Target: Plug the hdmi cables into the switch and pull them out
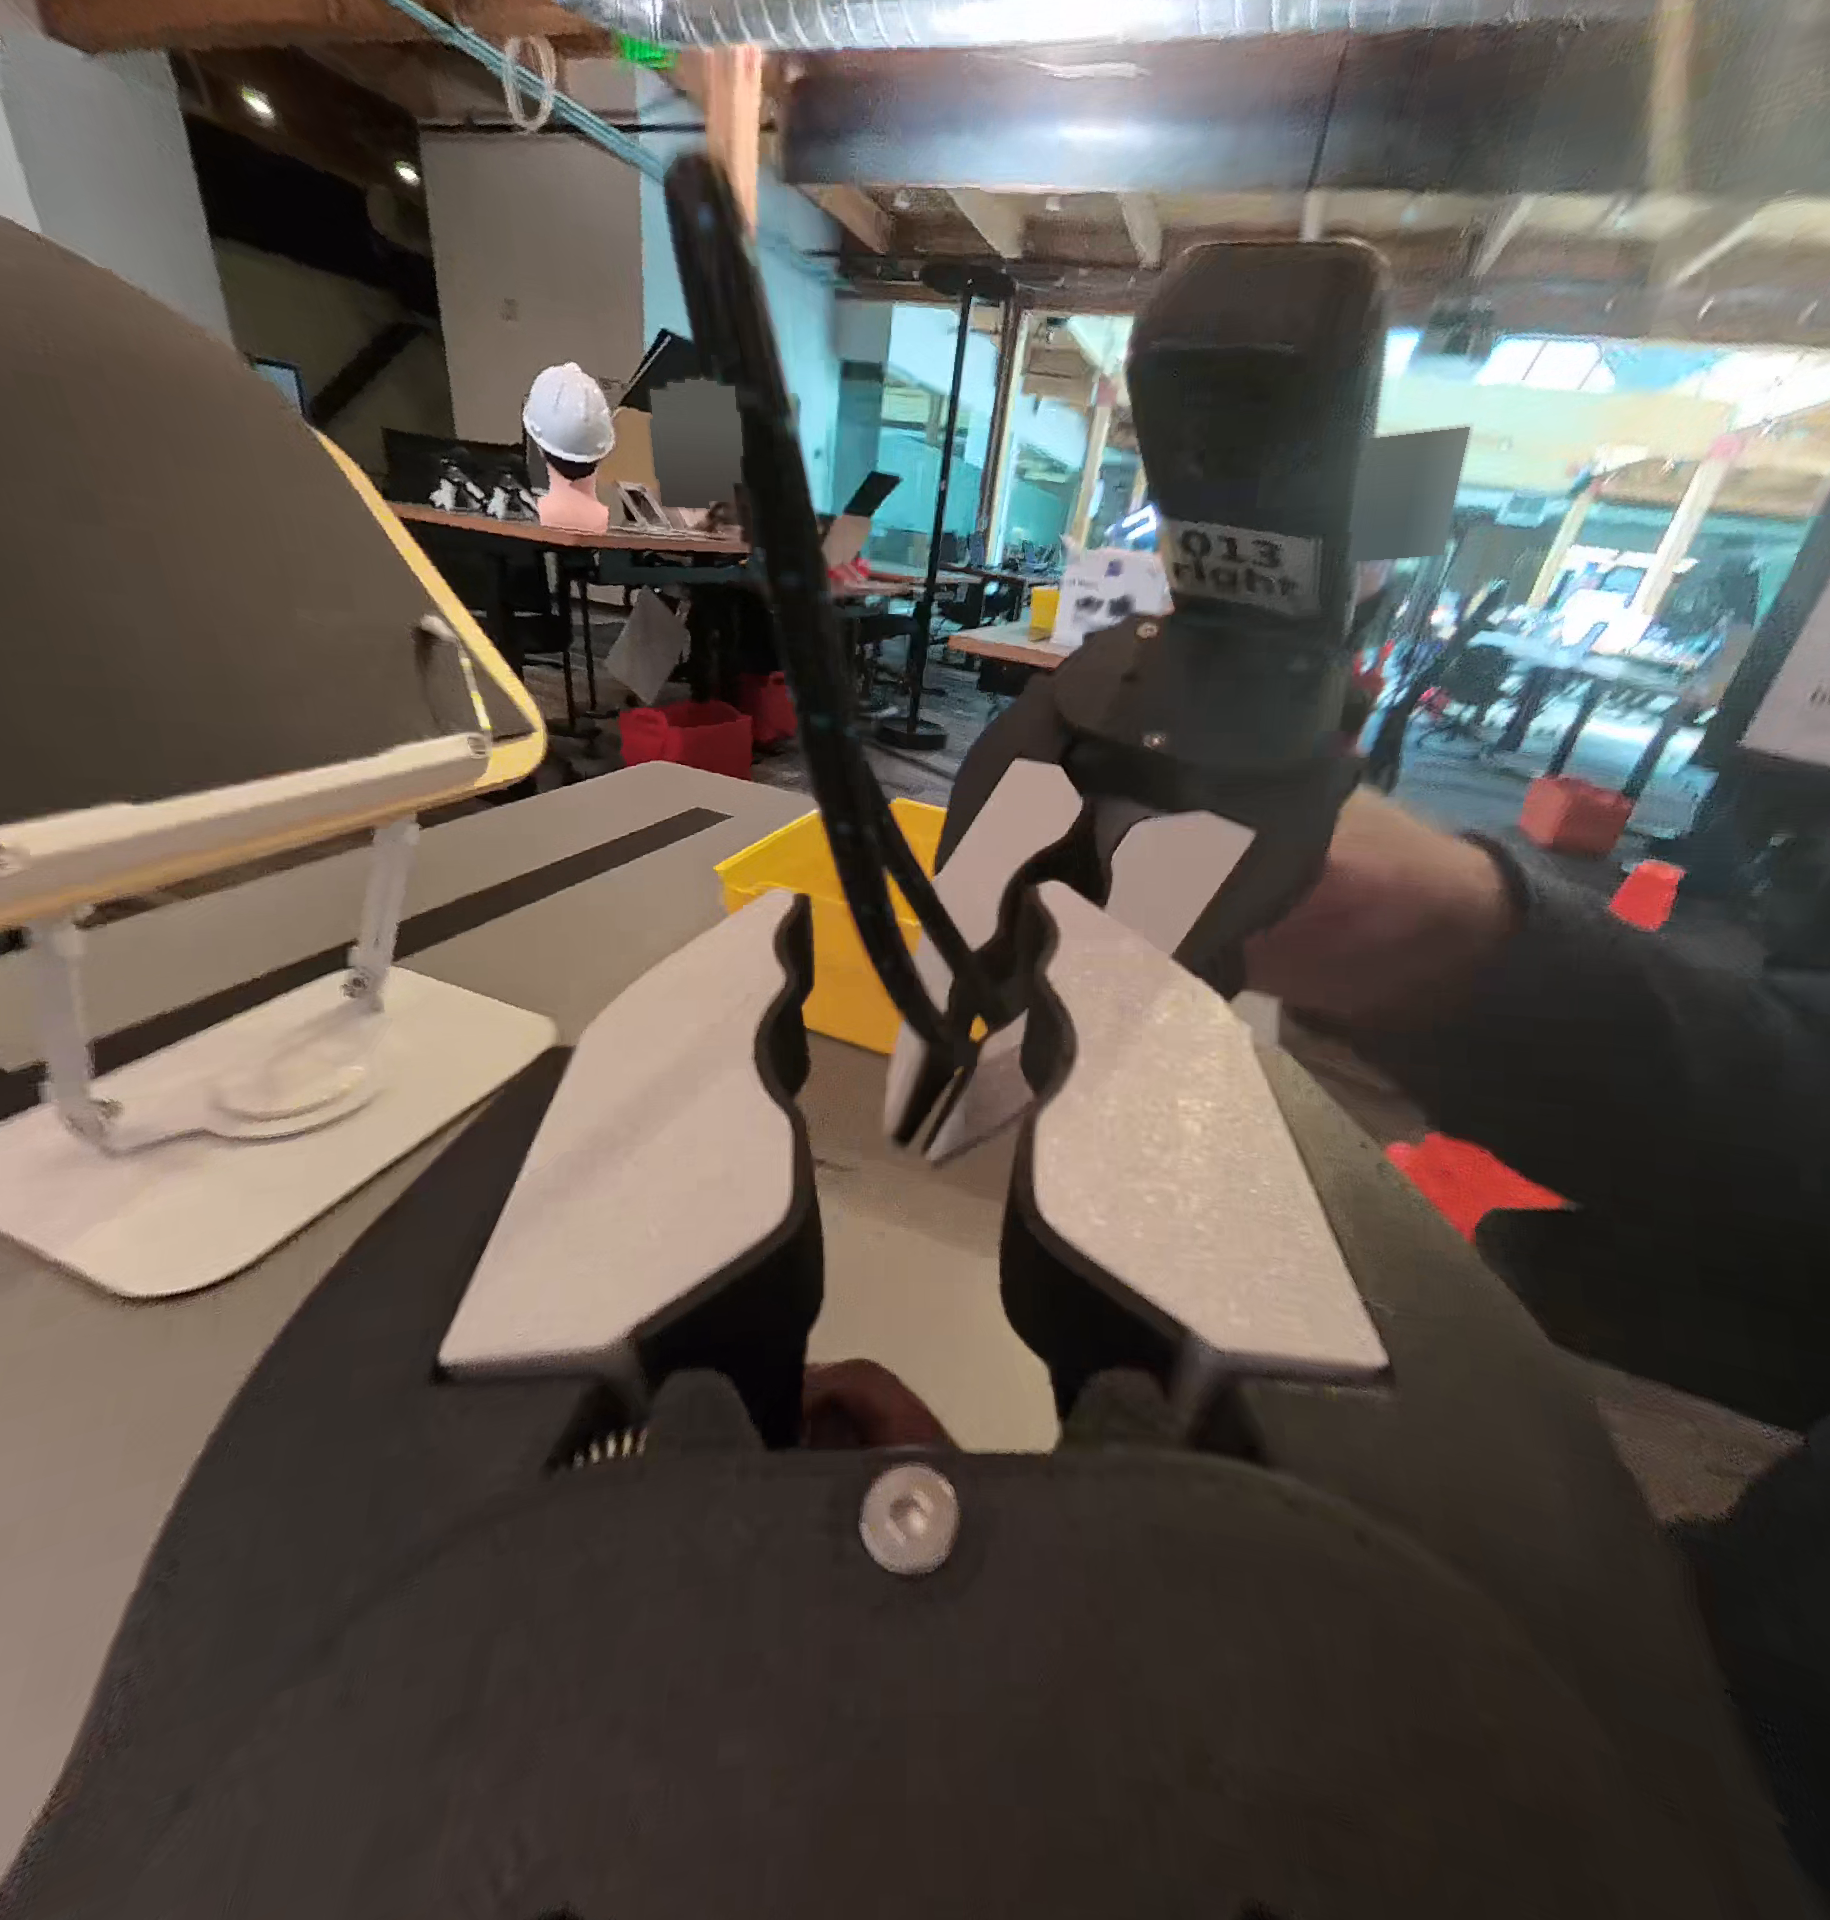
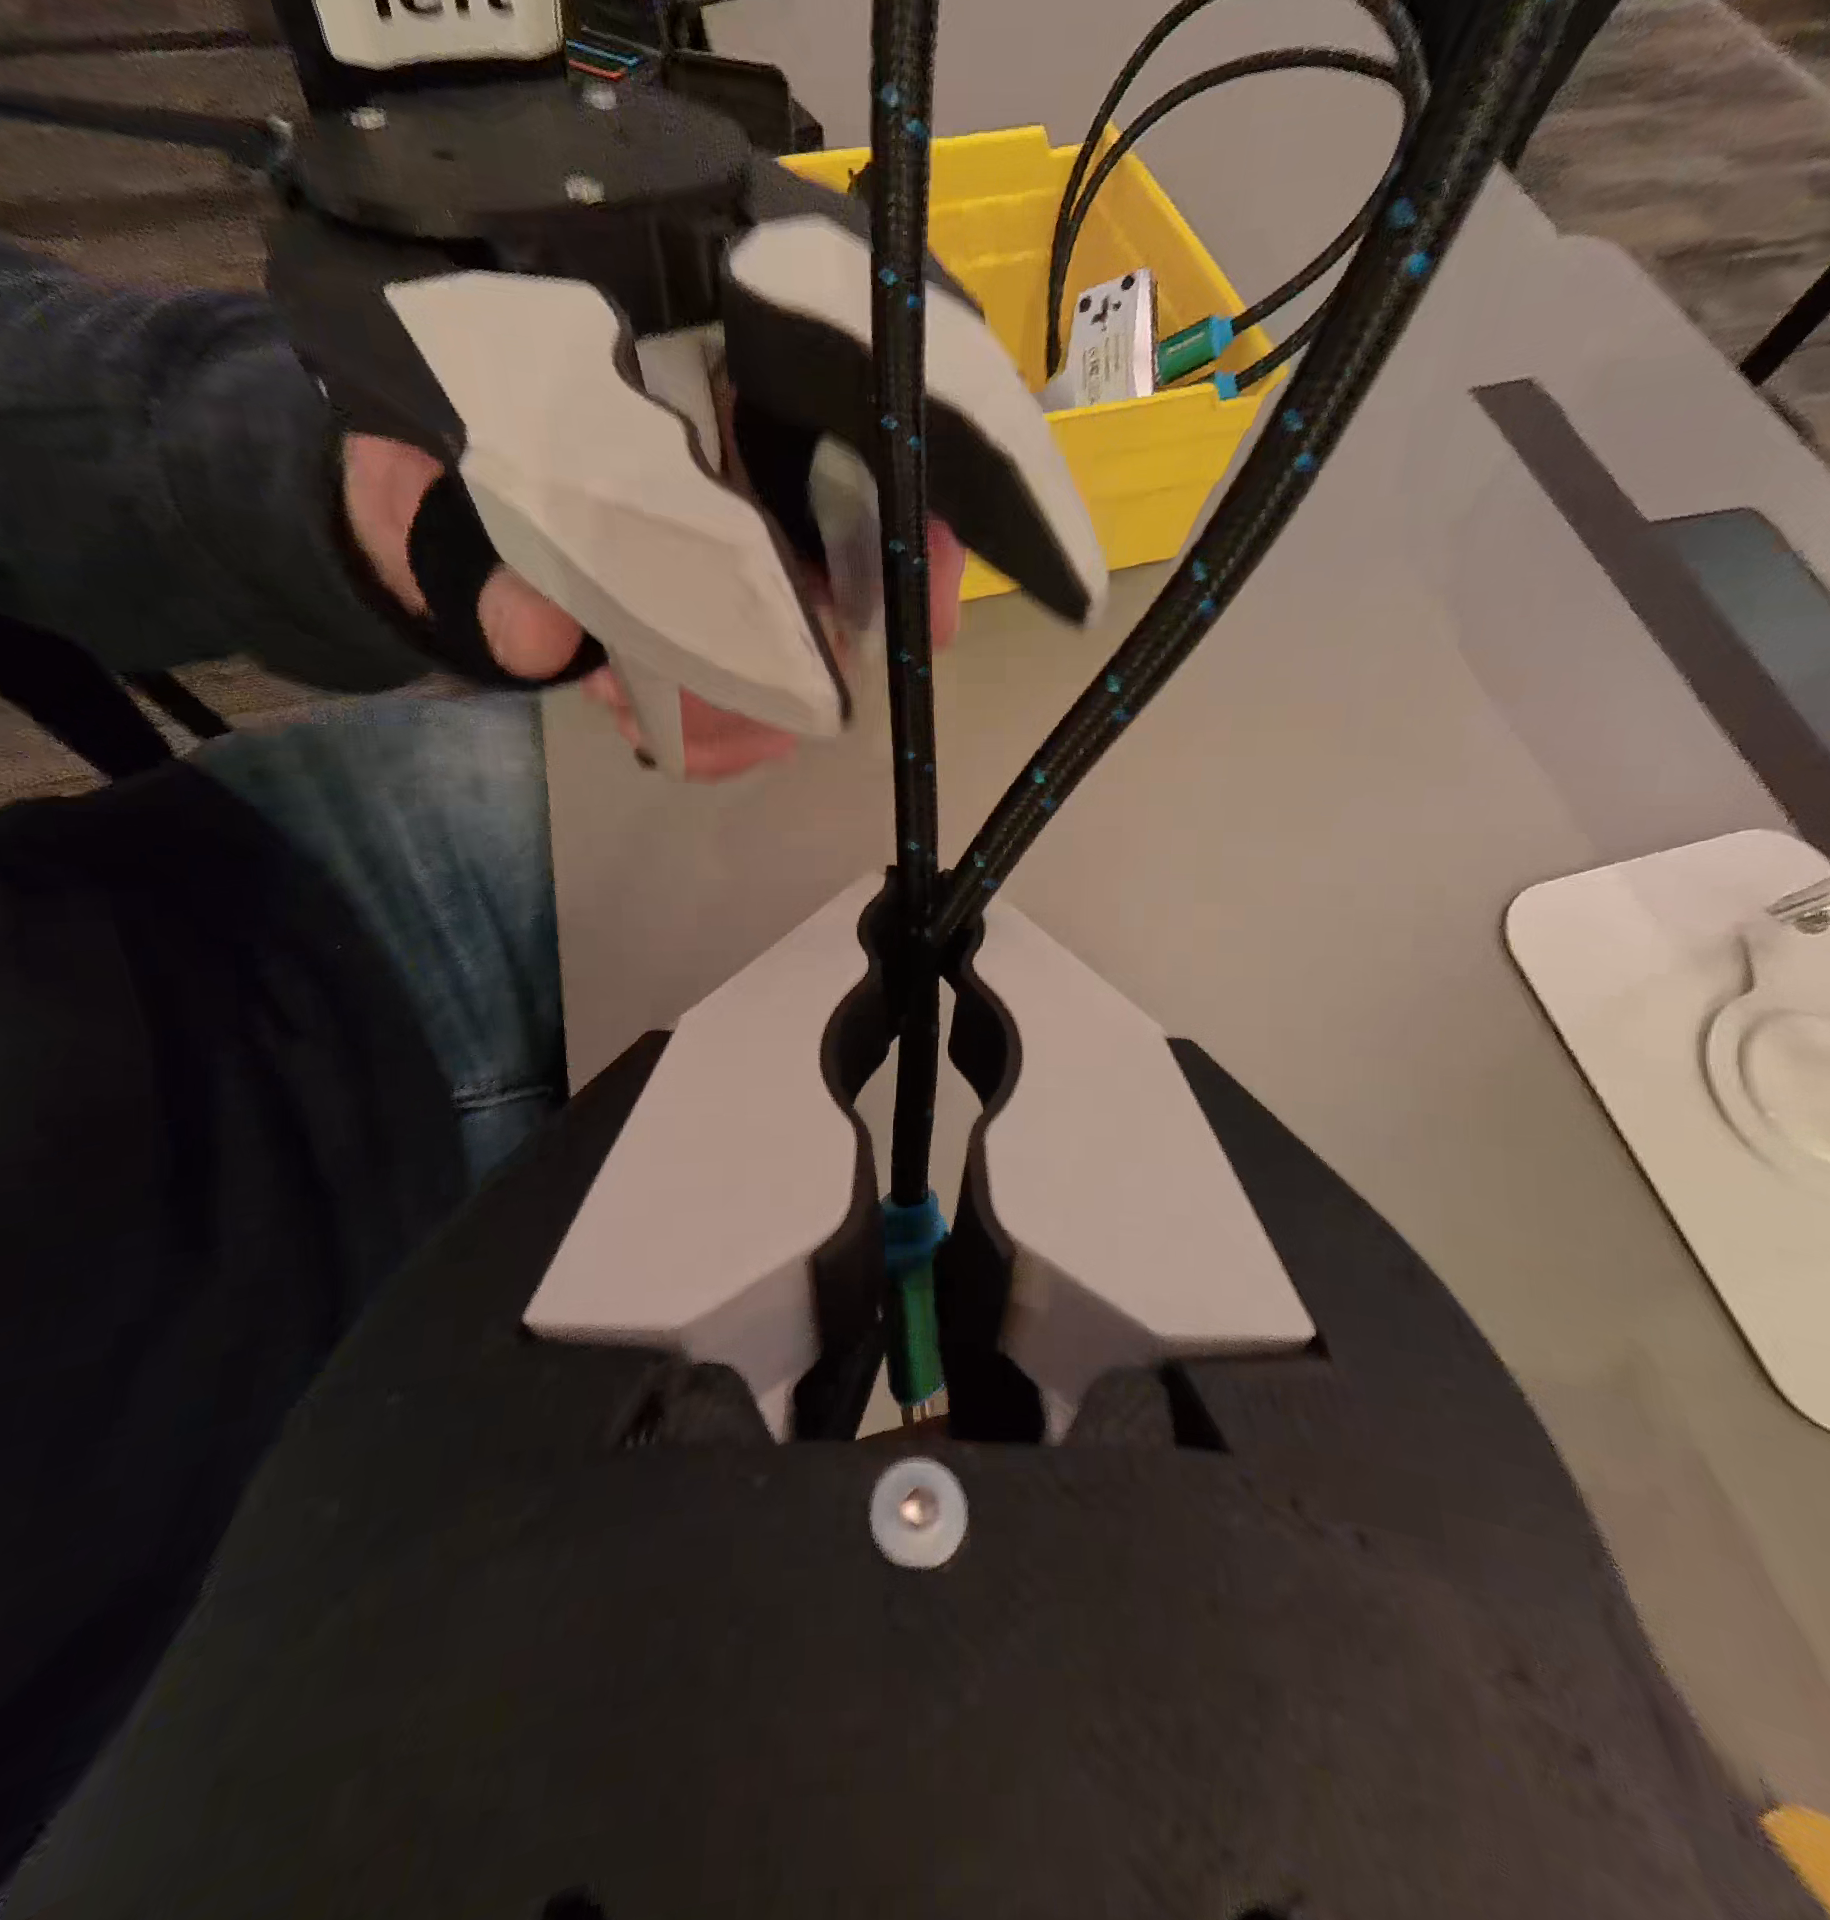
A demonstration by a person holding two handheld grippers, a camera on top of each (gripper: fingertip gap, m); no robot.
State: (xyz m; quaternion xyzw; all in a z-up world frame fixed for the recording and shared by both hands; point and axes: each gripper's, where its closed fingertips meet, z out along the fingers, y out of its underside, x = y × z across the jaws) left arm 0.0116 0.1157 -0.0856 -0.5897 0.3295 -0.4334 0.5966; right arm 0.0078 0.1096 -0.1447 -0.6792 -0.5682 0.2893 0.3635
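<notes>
Black braided HDMI cables [image 2: 916, 727] sit clamped in the right hand-held gripper [image 2: 919, 914]; left hand-held gripper [image 1: 916, 997] spread, empty.

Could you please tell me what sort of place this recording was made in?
Probably an open-plan workshop or lab office: rows of desks run far back, ducting and beams are exposed overhead, and a hard hat sits on a mannequin head.

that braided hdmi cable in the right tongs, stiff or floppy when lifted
Probably semi-stiff: the braided cable rises from the shut right tongs in a smooth arc rather than drooping. It likely springs back, since it loops widely toward the yellow bin. The woven sleeve looks grippy, so slipping seems unlikely.
</notes>
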